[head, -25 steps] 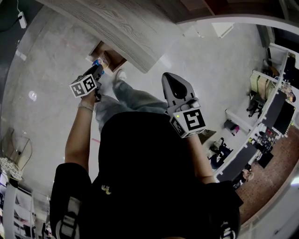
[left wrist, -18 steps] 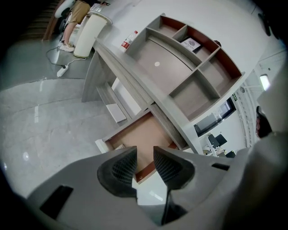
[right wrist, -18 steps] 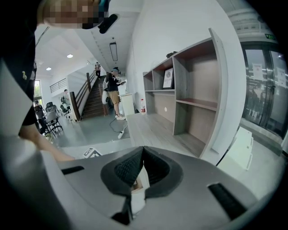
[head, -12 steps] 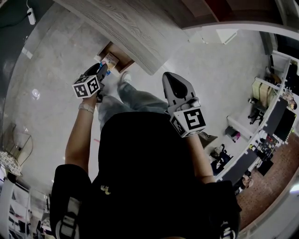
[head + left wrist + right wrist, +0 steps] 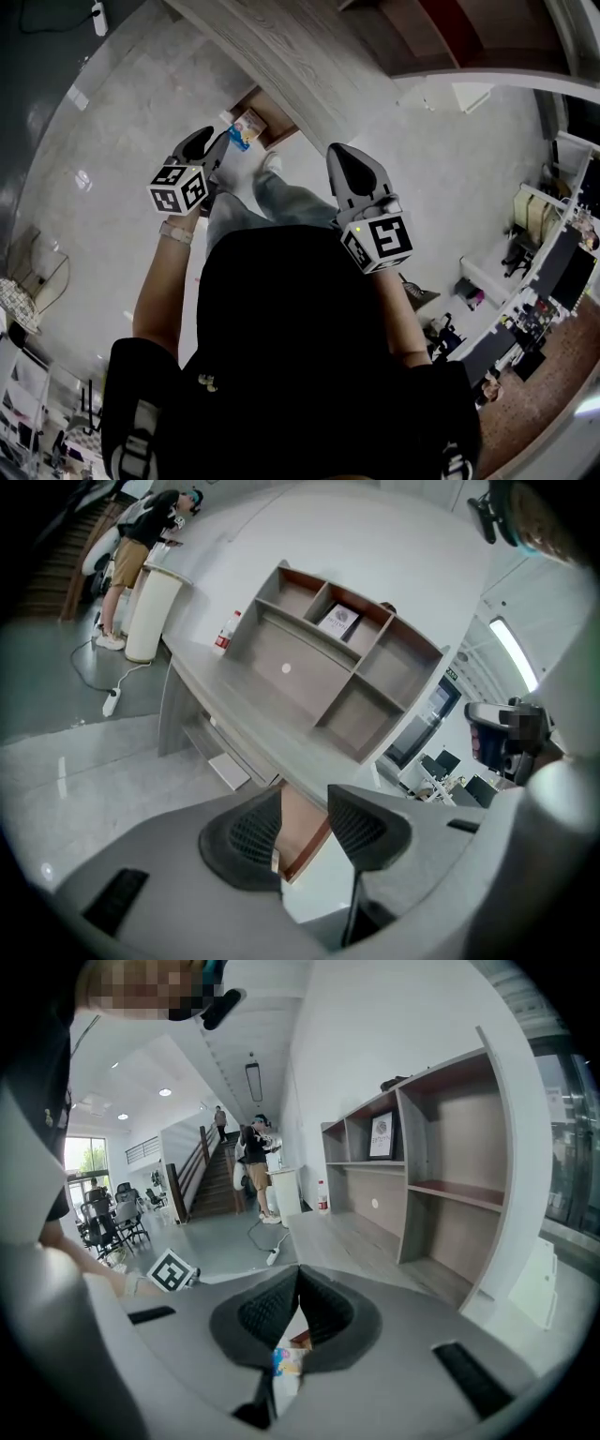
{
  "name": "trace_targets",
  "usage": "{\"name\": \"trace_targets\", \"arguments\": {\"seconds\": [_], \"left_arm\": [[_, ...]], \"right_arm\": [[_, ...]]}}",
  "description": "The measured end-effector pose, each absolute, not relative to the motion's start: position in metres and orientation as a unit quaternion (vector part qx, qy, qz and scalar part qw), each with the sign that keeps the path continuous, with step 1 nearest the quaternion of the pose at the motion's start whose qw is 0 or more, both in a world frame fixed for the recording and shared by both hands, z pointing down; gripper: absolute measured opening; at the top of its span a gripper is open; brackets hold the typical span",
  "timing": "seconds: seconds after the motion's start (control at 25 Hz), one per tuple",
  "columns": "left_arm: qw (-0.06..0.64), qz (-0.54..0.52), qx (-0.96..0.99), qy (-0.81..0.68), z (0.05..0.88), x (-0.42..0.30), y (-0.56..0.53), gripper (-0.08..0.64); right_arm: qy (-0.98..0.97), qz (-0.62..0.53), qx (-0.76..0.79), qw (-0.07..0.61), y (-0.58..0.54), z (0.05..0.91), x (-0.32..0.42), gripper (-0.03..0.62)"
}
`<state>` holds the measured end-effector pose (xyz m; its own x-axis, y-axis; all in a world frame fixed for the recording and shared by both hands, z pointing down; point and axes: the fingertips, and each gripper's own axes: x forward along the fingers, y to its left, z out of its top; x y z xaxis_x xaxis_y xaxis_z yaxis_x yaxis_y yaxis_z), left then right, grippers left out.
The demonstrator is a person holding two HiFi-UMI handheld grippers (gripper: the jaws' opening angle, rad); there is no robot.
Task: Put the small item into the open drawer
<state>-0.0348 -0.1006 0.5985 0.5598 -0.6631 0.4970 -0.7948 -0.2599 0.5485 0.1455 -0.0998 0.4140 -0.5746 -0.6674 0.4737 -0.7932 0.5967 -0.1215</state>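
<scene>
The small item (image 5: 242,131), a blue and bright-coloured packet, lies in the open brown drawer (image 5: 269,111) under the grey desk (image 5: 281,56). My left gripper (image 5: 211,143) hangs just short of the drawer, open, with nothing between its fingers. In the left gripper view the drawer's brown inside (image 5: 302,819) shows through the gap of the left gripper (image 5: 306,825). My right gripper (image 5: 340,157) is held over the person's legs, shut and empty. In the right gripper view the right gripper (image 5: 298,1279) has its tips together, and the packet (image 5: 284,1361) shows far below them.
A shelf unit (image 5: 319,667) with a framed picture stands on the desk, with a bottle (image 5: 223,635) at its end. A white bin (image 5: 150,611) and a power strip (image 5: 111,701) lie left of the desk. People stand by stairs (image 5: 253,1162). Office desks (image 5: 525,281) fill the right.
The left gripper has opened and let go of the packet, which now lies in the drawer, and it has drawn back from the drawer. The right gripper has kept its place.
</scene>
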Motion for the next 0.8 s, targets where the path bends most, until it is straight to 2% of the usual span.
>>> {"name": "trace_targets", "arguments": {"seconds": [0.28, 0.6, 0.8], "left_arm": [[0.332, 0.079, 0.808, -0.48, 0.528, -0.061, -0.092, 0.144], [0.247, 0.089, 0.817, -0.514, 0.467, -0.095, -0.08, 0.009], [0.22, 0.088, 0.817, -0.525, 0.441, -0.107, -0.068, 0.003]], "right_arm": [[-0.886, 0.16, 0.4, 0.17, -0.101, 0.404, 0.112, 0.012], [-0.903, 0.146, 0.378, 0.141, -0.108, 0.391, 0.073, 0.012], [-0.911, 0.142, 0.364, 0.135, -0.106, 0.386, 0.058, 0.012]]}}
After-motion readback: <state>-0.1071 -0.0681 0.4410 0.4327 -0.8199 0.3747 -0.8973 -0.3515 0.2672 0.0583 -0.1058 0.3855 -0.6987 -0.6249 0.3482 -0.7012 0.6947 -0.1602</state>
